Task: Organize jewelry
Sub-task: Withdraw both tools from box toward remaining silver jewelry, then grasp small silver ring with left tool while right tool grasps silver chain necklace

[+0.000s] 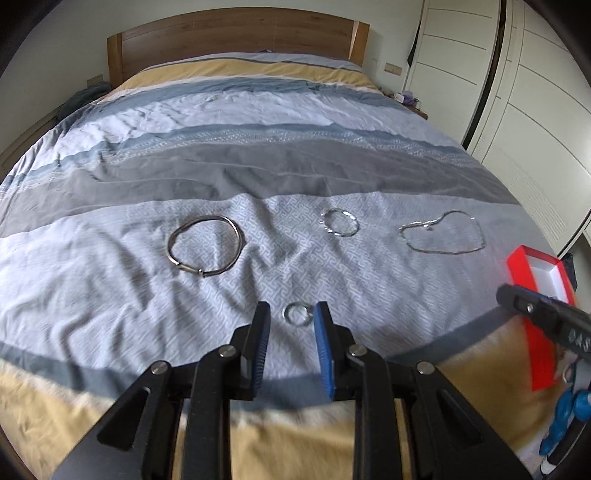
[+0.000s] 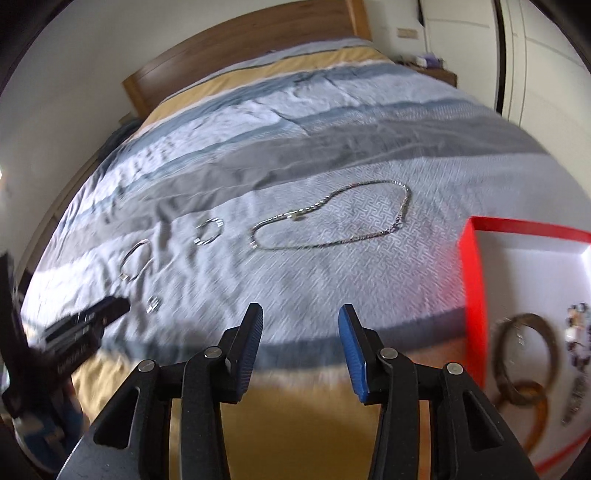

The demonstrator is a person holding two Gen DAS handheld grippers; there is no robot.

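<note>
on bed (image 1: 295, 155), ring (image 1: 297, 314), left gripper (image 1: 291, 314) parted

The striped bedspread (image 1: 295, 155) lies bare from the headboard (image 1: 236, 35) down to the row of jewelry, so the far half is open room, while nearer a large bangle (image 1: 205, 245), a small bracelet (image 1: 340, 222) and a chain necklace (image 1: 443, 232) lie well apart with clear cloth lanes between them. Ahead of the left gripper (image 1: 291, 314), whose jaws stand apart with nothing between them, only a small ring (image 1: 297, 314) lies on the cloth. At the right the upright wall of the red box (image 2: 474, 295) blocks a level sweep, and its floor is partly taken by brown bangles (image 2: 528, 354), while the right gripper (image 2: 301, 317) has free cloth in front
</note>
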